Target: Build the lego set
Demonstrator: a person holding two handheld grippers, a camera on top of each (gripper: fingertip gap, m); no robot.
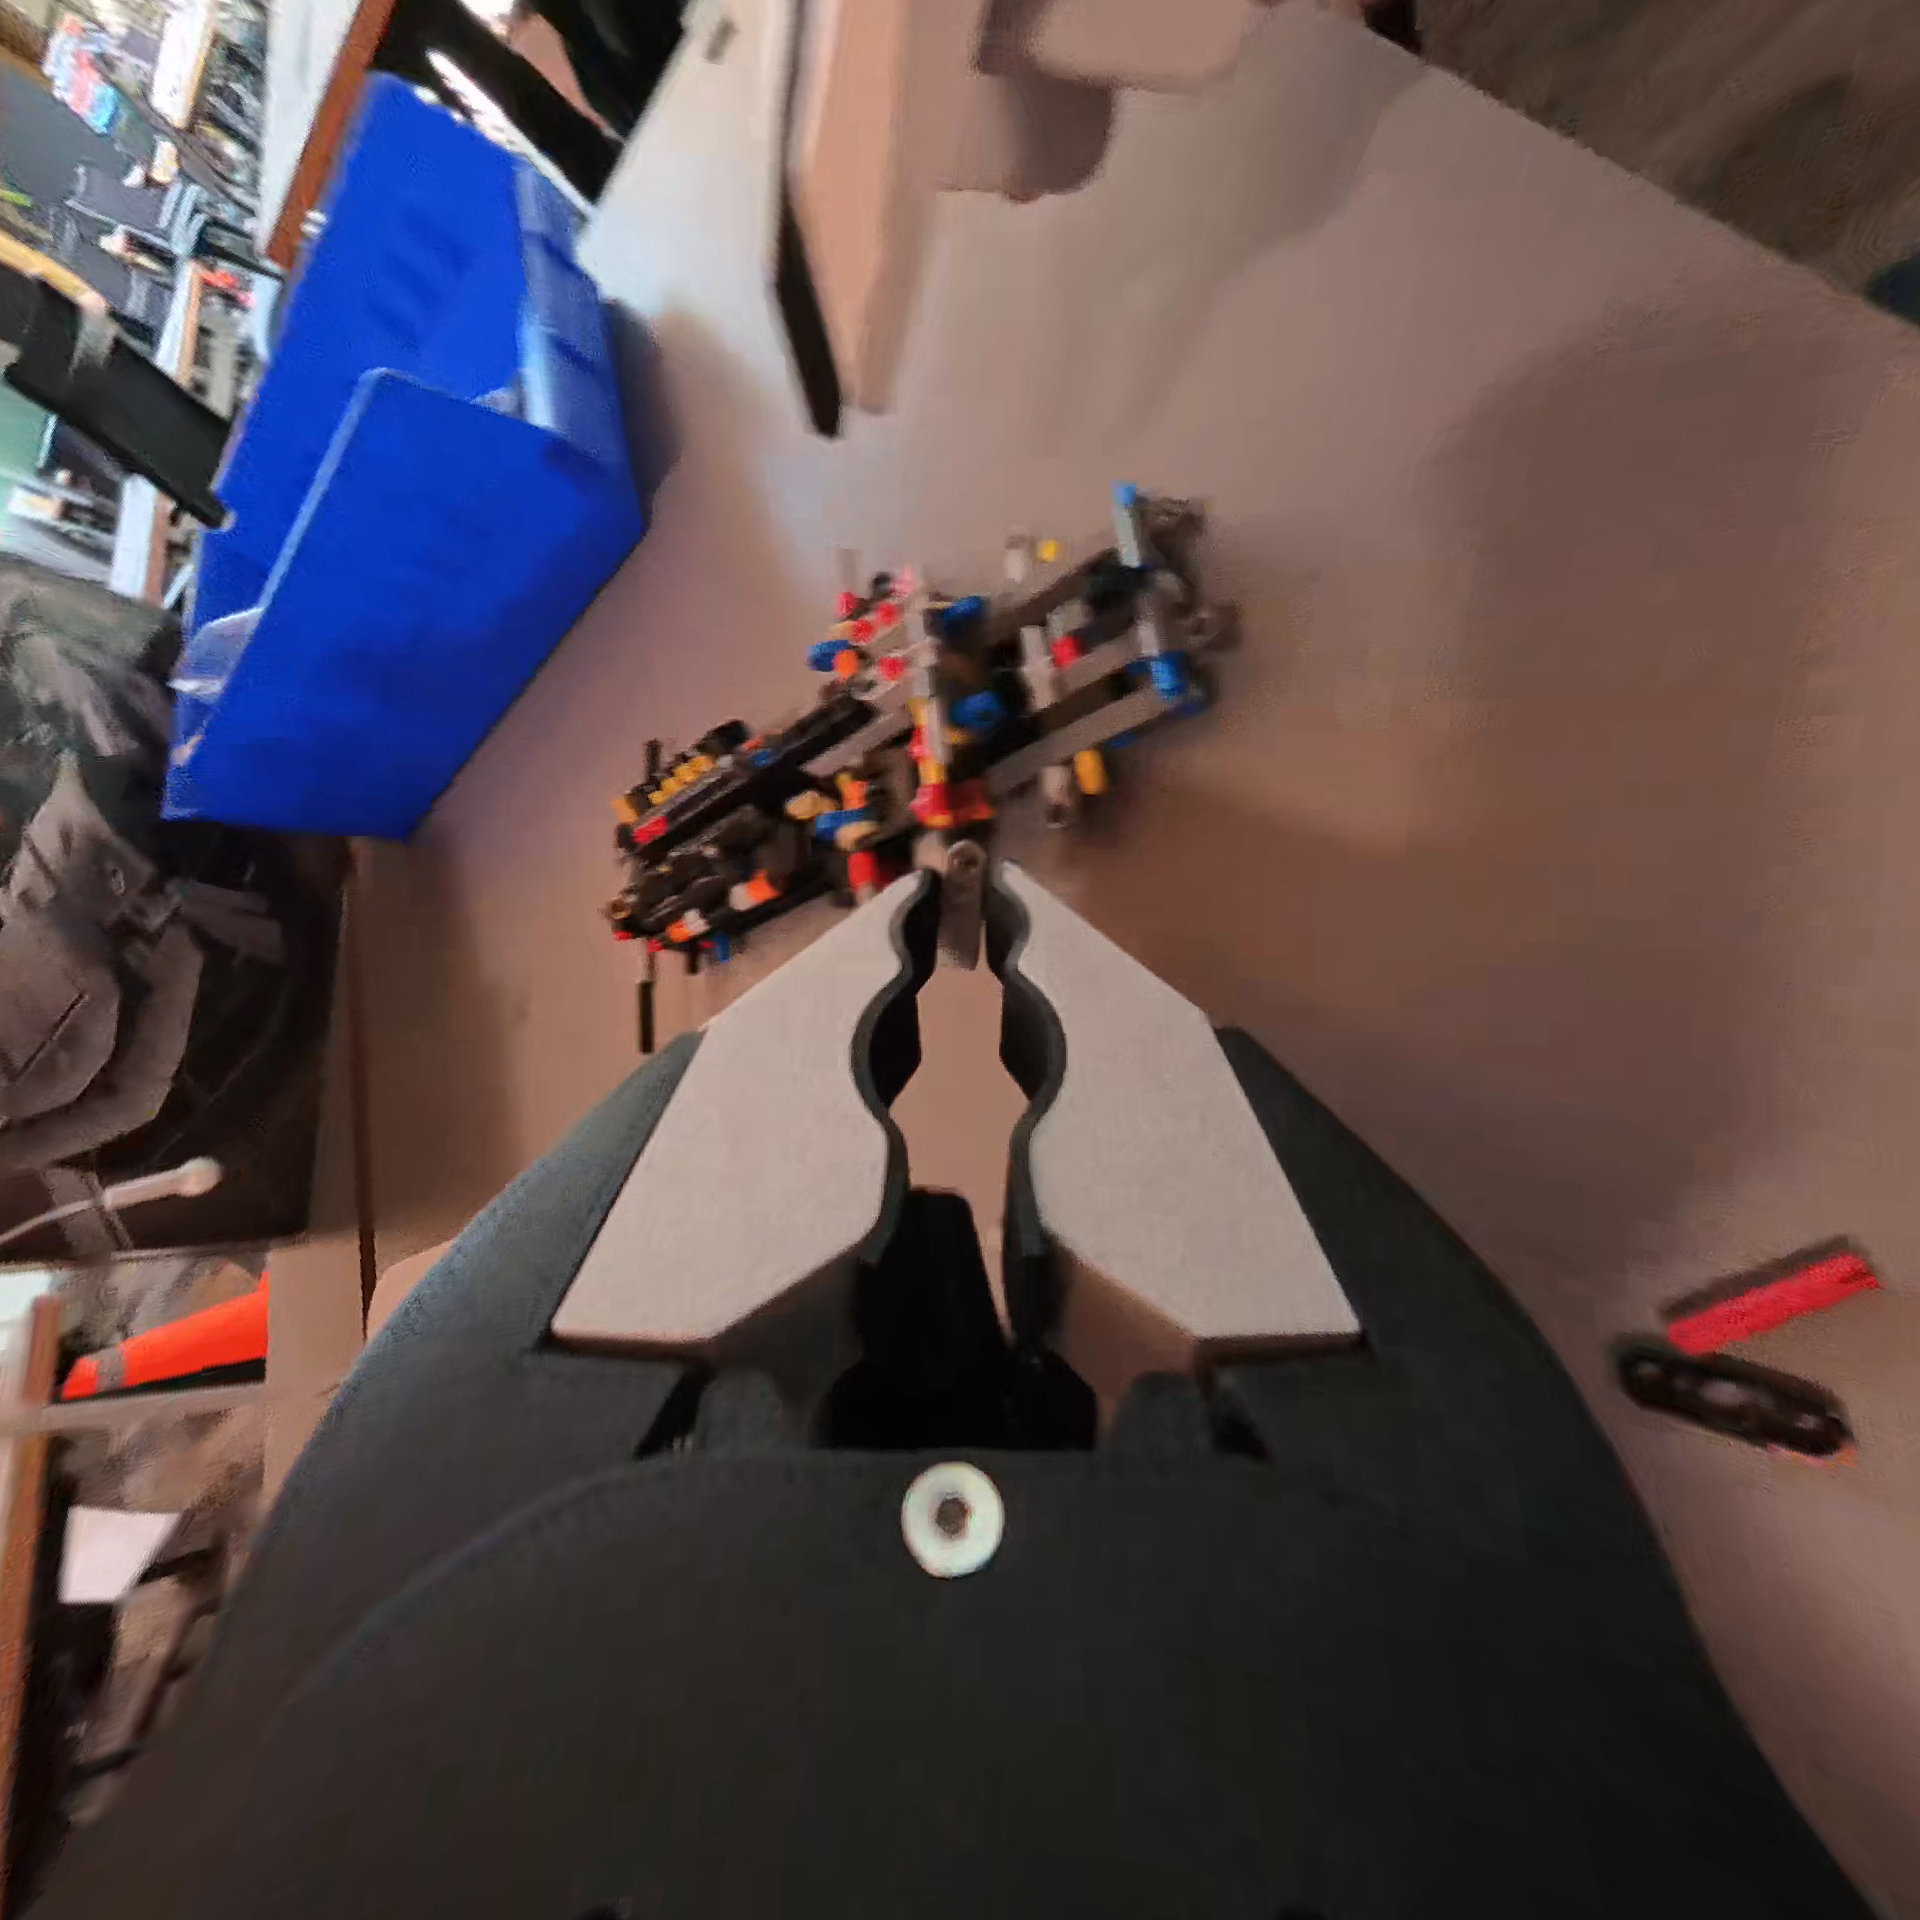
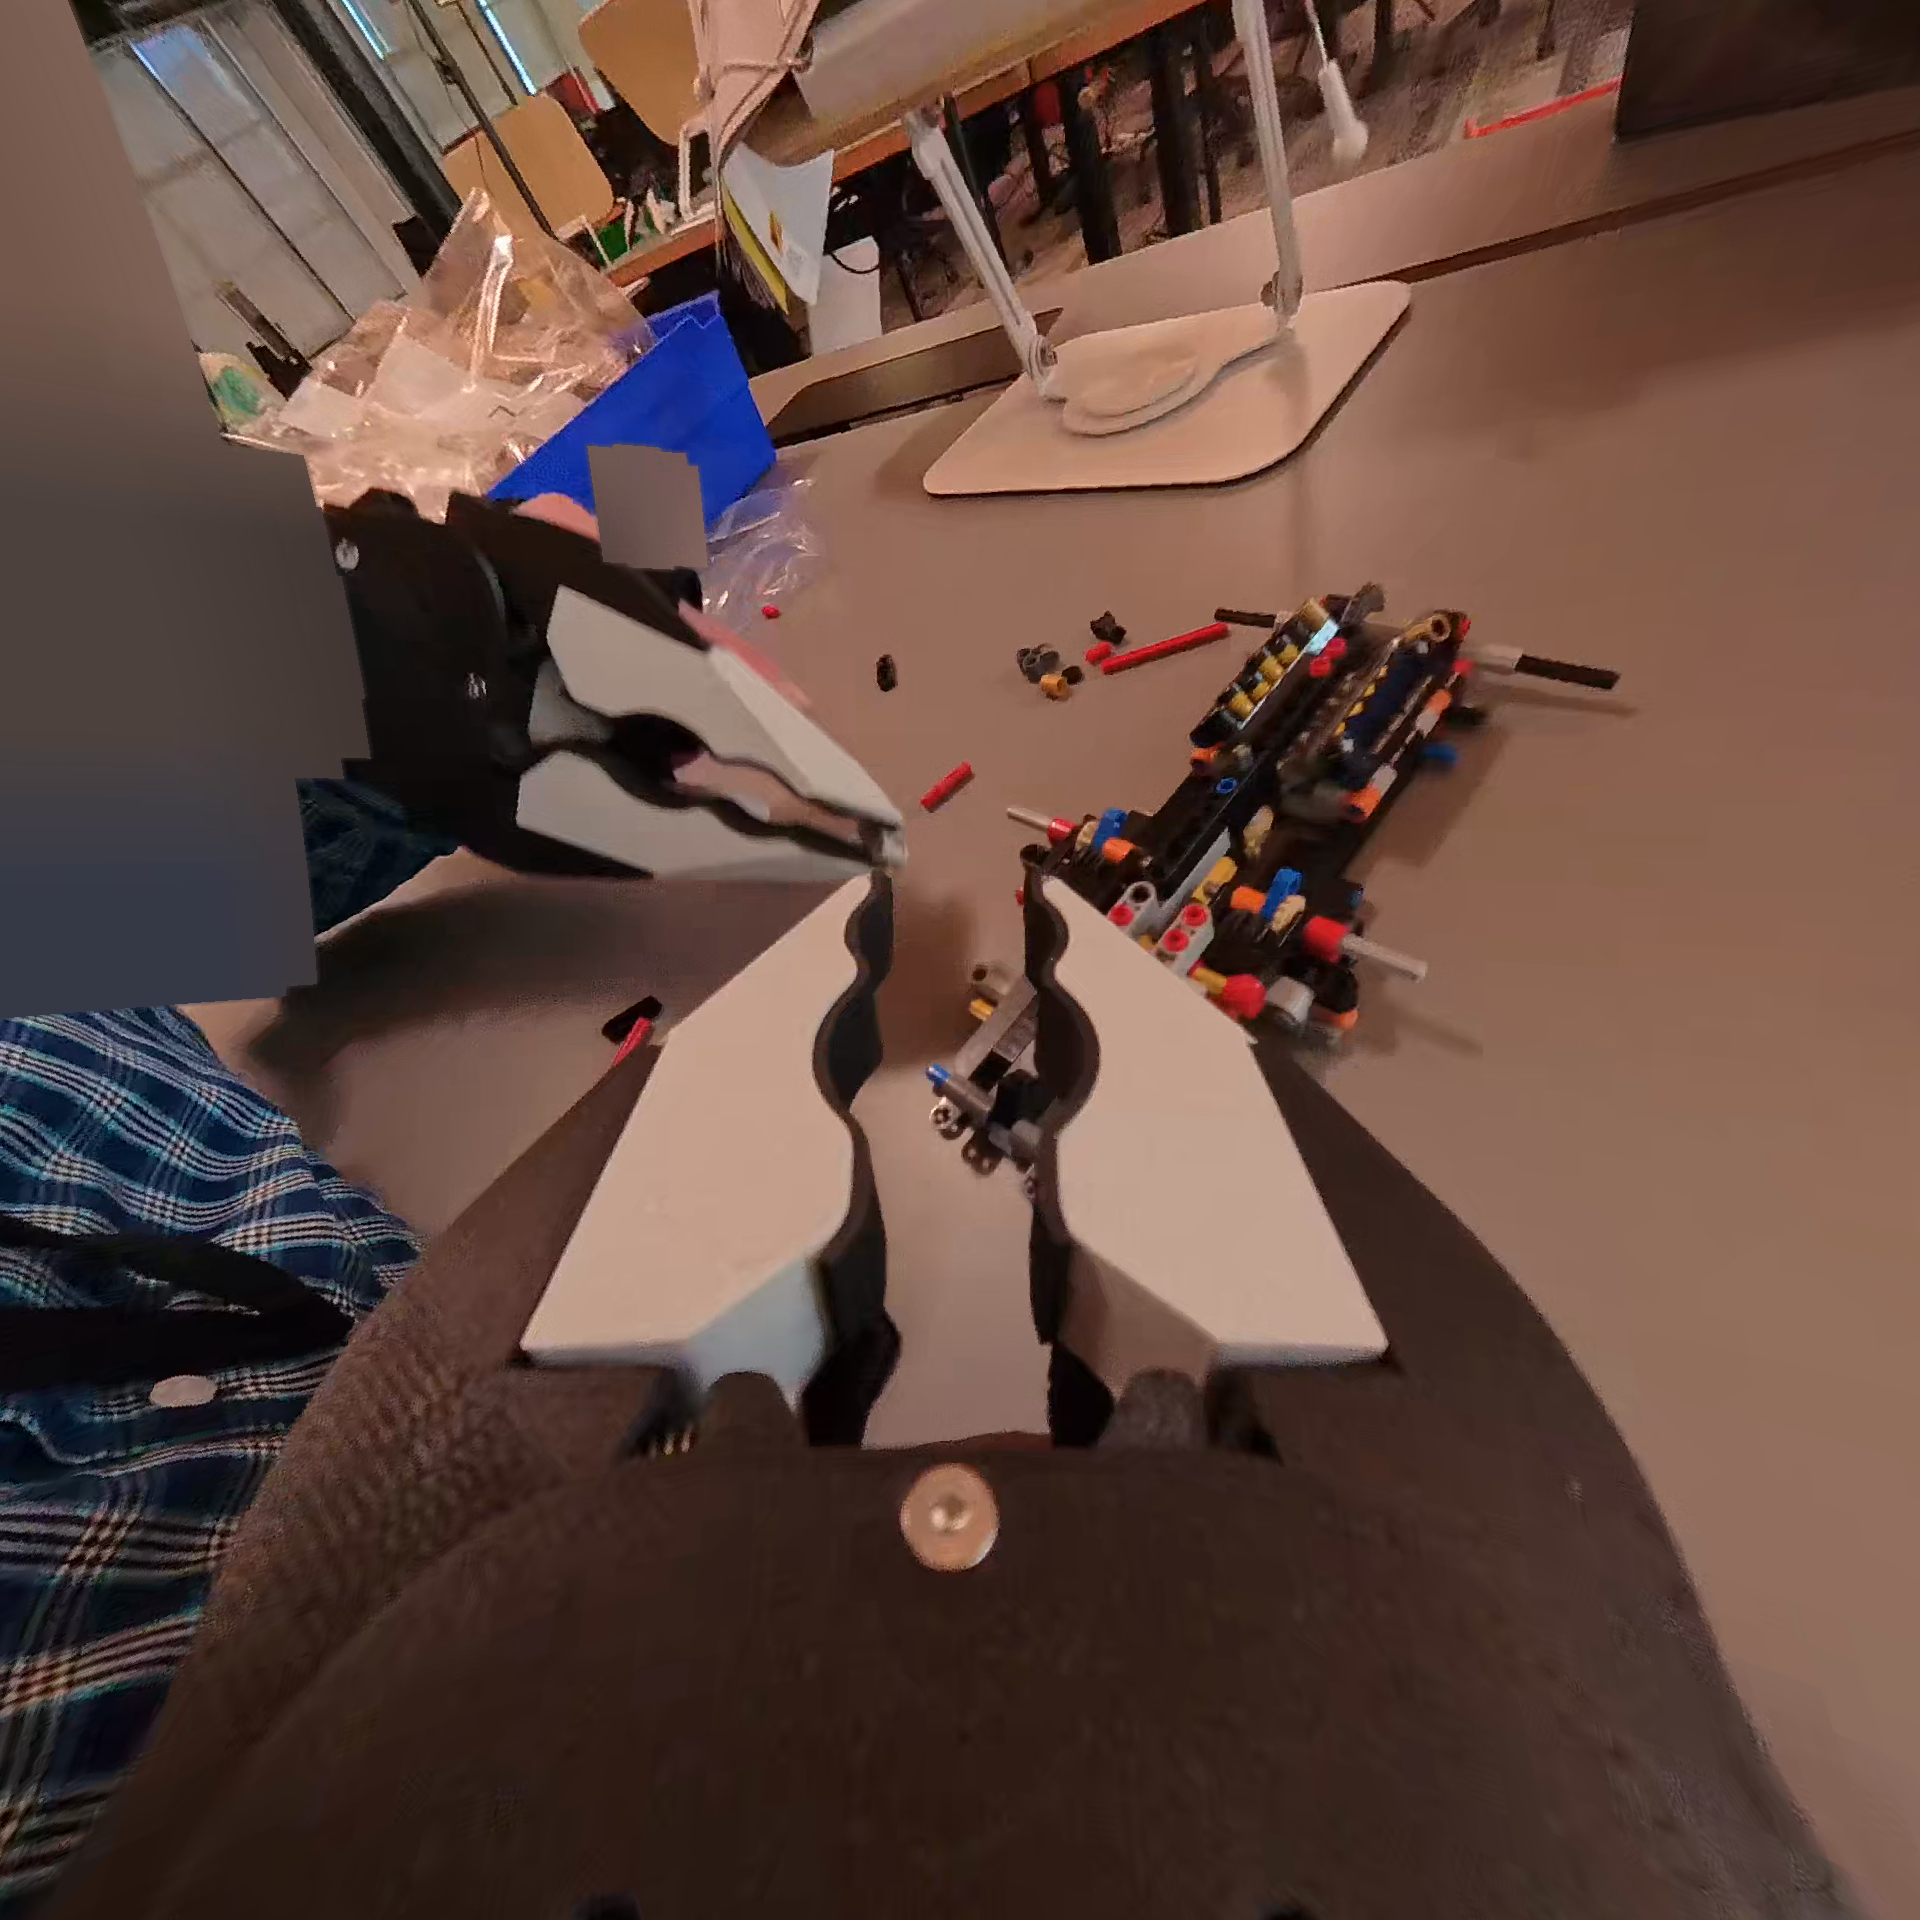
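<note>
On the desk [image 2: 1558, 1039] lie loose small pieces [image 2: 1049, 670], a red rod [image 2: 1164, 647], a blue bin [image 2: 665, 416] with clear bags [image 2: 457, 353], and a white lamp base [image 2: 1174, 416]. The long lego chassis [image 2: 1288, 821] lies flat, its long axis running away toward the right in the right wrist view. The left tongs [image 1: 961, 894] are clamped on a small grey piece [image 1: 961, 904] above the desk. The right tongs [image 2: 956, 894] stand apart, with the near end of the chassis behind the right finger.

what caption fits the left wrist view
Left gripper pinching a small grey piece above the lego chassis.
</note>
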